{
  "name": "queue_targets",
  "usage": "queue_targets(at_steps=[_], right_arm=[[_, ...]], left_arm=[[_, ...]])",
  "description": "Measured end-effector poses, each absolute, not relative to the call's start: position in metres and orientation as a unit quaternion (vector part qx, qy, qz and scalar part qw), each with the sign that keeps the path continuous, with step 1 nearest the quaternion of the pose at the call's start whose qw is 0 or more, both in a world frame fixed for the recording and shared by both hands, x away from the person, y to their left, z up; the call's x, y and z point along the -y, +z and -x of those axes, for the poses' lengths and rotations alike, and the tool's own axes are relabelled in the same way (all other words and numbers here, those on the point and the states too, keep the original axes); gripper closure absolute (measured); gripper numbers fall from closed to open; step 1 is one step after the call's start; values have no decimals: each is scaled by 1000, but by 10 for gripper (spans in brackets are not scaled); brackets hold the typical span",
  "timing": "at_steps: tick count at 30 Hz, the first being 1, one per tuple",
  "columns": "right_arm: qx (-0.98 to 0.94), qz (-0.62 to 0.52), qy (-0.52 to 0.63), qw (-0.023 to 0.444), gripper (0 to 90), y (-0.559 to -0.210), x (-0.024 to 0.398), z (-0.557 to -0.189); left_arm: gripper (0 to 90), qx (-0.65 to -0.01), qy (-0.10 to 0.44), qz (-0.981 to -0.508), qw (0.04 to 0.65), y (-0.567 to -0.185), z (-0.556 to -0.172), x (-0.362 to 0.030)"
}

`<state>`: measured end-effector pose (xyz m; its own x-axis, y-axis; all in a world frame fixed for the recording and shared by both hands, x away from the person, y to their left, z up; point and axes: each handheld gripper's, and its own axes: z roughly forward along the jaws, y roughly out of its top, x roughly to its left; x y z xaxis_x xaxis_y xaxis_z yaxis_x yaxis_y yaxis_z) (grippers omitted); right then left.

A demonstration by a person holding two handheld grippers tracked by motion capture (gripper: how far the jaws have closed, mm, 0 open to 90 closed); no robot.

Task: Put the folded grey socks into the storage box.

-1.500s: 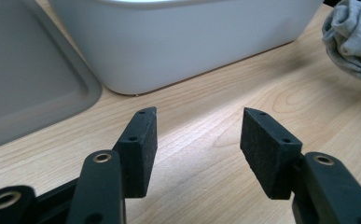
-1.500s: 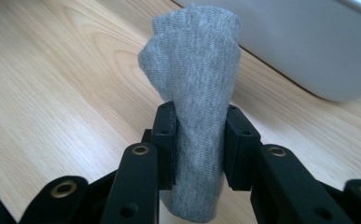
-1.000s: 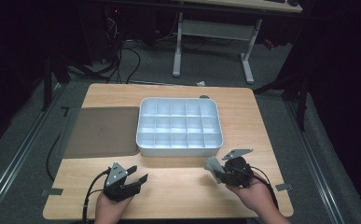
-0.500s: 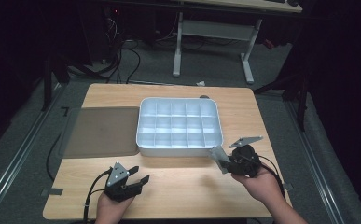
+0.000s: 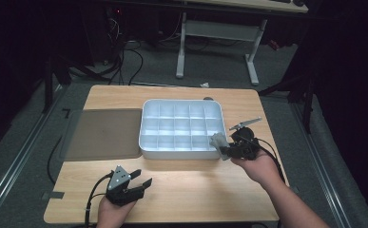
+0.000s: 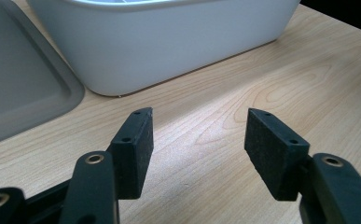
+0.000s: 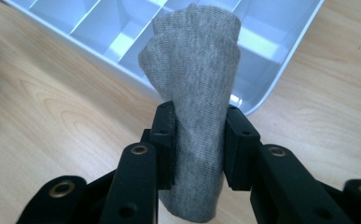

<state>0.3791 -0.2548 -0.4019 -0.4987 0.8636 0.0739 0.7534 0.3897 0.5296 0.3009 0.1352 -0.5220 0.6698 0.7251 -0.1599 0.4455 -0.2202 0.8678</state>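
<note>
A white tray (image 5: 146, 142) divided into several compartments sits mid-table; its wall (image 6: 169, 51) and rim (image 7: 281, 84) appear in both gripper views. My right gripper (image 5: 223, 148) is shut on a rolled grey cloth (image 7: 194, 84), held above the tray's near right corner. The cloth (image 5: 217, 141) sticks up between the jaws. My left gripper (image 5: 141, 180) rests low near the table's front left, open, with bare wood between its pads (image 6: 134, 149).
A flat grey mat (image 5: 103, 133) lies left of the tray, its edge (image 6: 24, 88) close to the left gripper. Light wood table (image 5: 196, 190) has free room in front. A desk frame and cables stand on the floor beyond the far edge.
The right gripper has carried the grey cloth forward and left, from the front right of the table up to the tray's near right corner. The left gripper has stayed put.
</note>
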Motion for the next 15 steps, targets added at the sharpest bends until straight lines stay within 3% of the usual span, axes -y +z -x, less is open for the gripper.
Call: queue_targets(at_steps=[15], right_arm=[[-830,-499,219,115,700,-400,246,-410]], left_arm=[[402,-389,144,-763,496,-521,-301,-139]])
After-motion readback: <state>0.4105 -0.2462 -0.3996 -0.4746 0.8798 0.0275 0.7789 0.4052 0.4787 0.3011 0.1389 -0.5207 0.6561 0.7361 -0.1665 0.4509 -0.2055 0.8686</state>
